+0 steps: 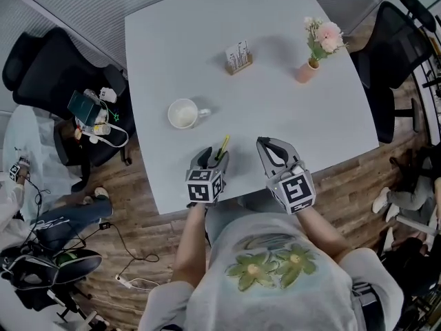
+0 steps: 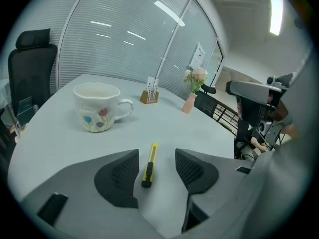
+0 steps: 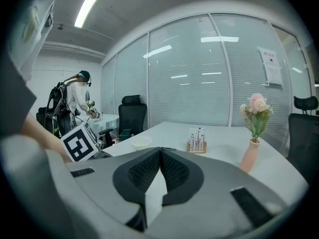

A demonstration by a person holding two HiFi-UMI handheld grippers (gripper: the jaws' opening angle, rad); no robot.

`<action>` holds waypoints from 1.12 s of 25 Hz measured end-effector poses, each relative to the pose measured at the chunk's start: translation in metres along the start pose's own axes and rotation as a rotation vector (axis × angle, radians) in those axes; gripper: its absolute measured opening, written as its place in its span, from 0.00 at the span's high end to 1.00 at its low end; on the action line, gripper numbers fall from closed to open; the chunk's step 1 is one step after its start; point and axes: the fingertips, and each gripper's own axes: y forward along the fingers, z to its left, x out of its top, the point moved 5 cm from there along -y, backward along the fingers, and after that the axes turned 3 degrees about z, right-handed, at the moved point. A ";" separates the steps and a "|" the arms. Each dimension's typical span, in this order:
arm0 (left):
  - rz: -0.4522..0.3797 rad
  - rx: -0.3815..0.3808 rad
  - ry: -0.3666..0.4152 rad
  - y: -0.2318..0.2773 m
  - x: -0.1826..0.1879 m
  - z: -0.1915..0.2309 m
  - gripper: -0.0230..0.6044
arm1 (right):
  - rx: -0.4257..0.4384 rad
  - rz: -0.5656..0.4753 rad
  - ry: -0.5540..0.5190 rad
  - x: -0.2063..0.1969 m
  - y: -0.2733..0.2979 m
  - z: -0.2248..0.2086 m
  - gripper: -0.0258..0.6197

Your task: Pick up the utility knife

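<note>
A yellow and black utility knife (image 2: pixel 149 165) lies flat on the pale grey table (image 1: pixel 275 109), near its front edge. My left gripper (image 2: pixel 156 169) is open and straddles the knife's near end, one jaw on each side, neither touching it. In the head view the knife (image 1: pixel 222 147) pokes out past the left gripper (image 1: pixel 211 161). My right gripper (image 1: pixel 274 150) hovers over the table's front edge to the right of it, empty. In the right gripper view its jaws (image 3: pixel 160 171) meet at the tips: shut on nothing.
A white mug with flower print (image 2: pixel 97 106) stands beyond the knife to the left. Further back are a small wooden card holder (image 1: pixel 238 57) and a pink vase of flowers (image 1: pixel 313 54). Black office chairs (image 1: pixel 65 81) flank the table. A person sits at the left (image 1: pixel 21 178).
</note>
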 end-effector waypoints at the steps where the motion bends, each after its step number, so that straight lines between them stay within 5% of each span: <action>1: 0.009 0.005 0.000 0.003 -0.003 0.000 0.60 | 0.006 0.001 -0.003 -0.001 0.001 -0.001 0.95; 13: 0.082 0.066 0.027 0.020 -0.021 0.007 0.61 | 0.052 0.004 -0.021 -0.003 0.012 -0.008 0.95; 28: 0.147 0.134 0.110 0.028 -0.029 0.013 0.79 | 0.062 0.018 -0.020 -0.010 0.012 -0.014 0.95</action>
